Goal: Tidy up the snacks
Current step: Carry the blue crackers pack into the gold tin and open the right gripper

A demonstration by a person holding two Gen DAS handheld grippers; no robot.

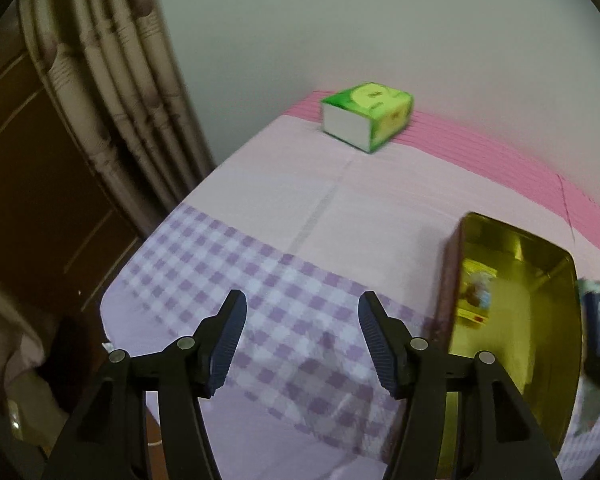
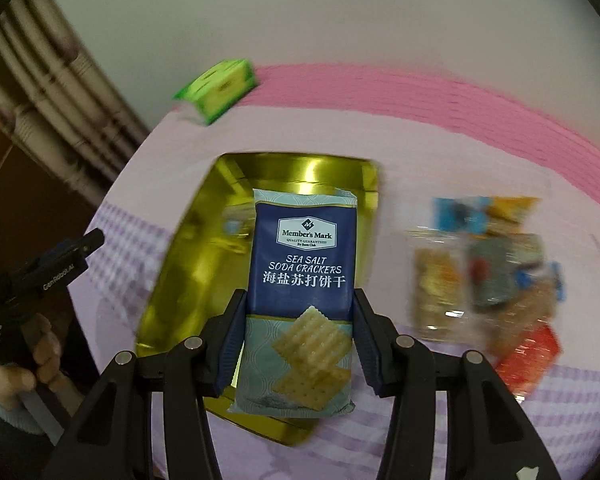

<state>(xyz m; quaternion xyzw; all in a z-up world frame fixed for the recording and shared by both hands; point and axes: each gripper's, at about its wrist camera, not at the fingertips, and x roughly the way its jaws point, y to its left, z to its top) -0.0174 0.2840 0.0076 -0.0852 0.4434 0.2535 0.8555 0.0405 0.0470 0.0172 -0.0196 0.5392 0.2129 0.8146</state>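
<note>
My right gripper is shut on a blue pack of sea salt soda crackers, held upright above the gold tin. The tin lies open on the checked cloth, with one small snack packet inside it. My left gripper is open and empty over the cloth, left of the gold tin. In the right wrist view the left gripper shows at the far left, held by a hand. A pile of several loose snack packets lies right of the tin.
A green tissue box stands at the far side of the table on a pink mat. The tissue box shows again in the right wrist view. Curtains and a dark wooden door lie beyond the table's left edge.
</note>
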